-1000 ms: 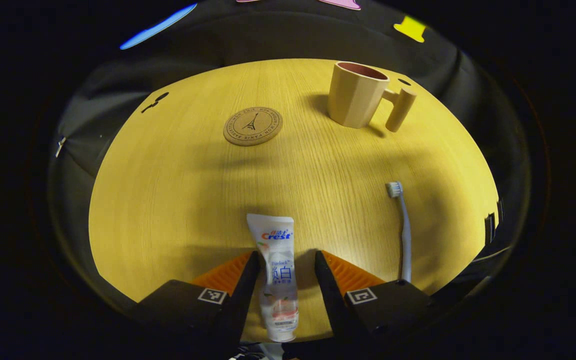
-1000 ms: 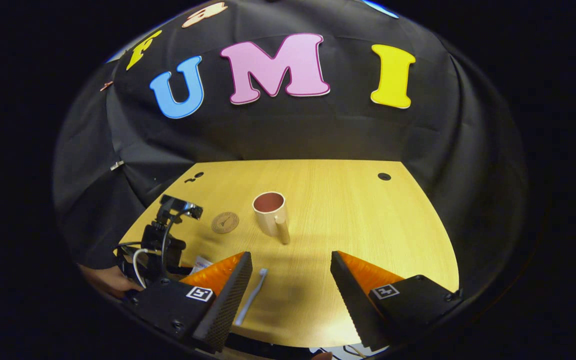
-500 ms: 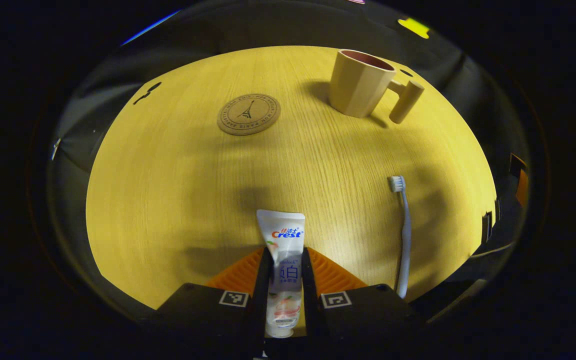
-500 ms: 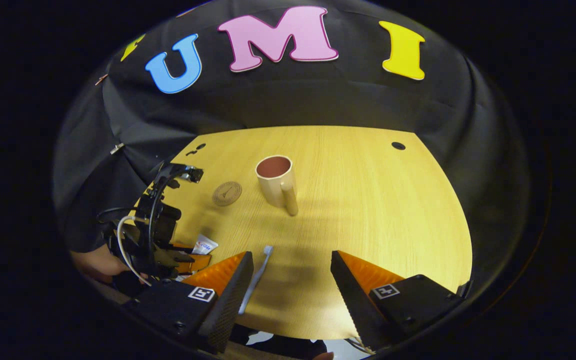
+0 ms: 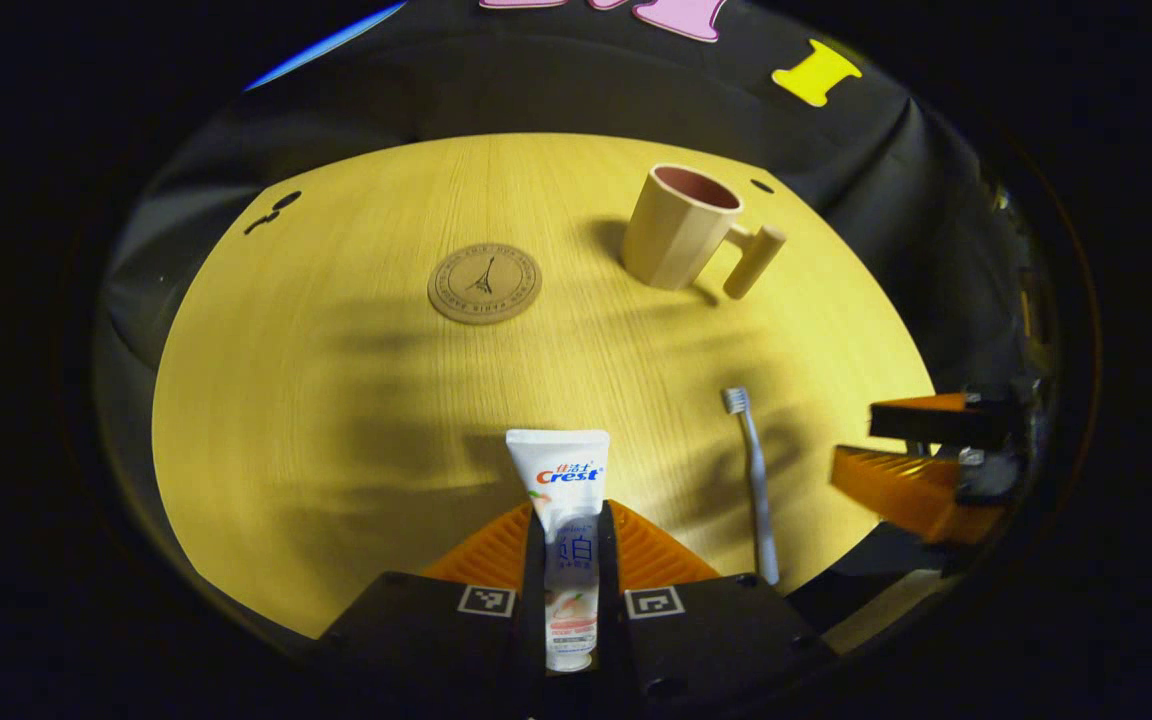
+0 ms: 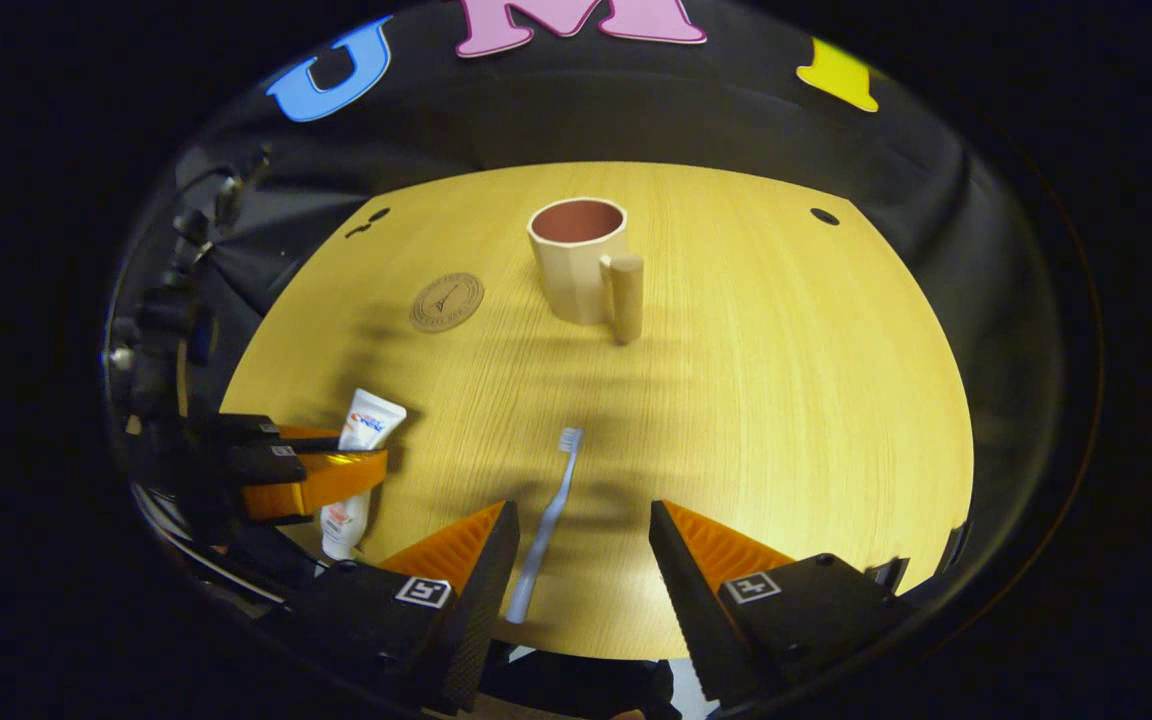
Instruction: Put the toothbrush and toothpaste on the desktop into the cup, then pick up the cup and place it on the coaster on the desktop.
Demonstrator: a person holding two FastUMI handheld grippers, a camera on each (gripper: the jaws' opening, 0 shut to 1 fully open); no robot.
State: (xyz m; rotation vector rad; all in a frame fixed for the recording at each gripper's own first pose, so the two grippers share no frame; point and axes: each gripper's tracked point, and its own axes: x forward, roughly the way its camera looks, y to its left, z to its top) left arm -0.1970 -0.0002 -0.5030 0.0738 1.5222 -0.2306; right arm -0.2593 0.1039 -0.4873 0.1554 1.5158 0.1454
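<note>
Left gripper (image 5: 570, 560) has its fingers clamped on the toothpaste (image 5: 563, 500) near the bench's (image 5: 336, 400) front edge, right gripper (image 6: 576, 555) is wide open around the toothbrush (image 6: 546, 520), cup (image 6: 581, 260) and coaster (image 6: 446, 301) sit farther back.

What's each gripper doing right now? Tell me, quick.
Left gripper: shut on the toothpaste.
Right gripper: open, holding nothing; the toothbrush lies on the desktop between its fingers.
</note>
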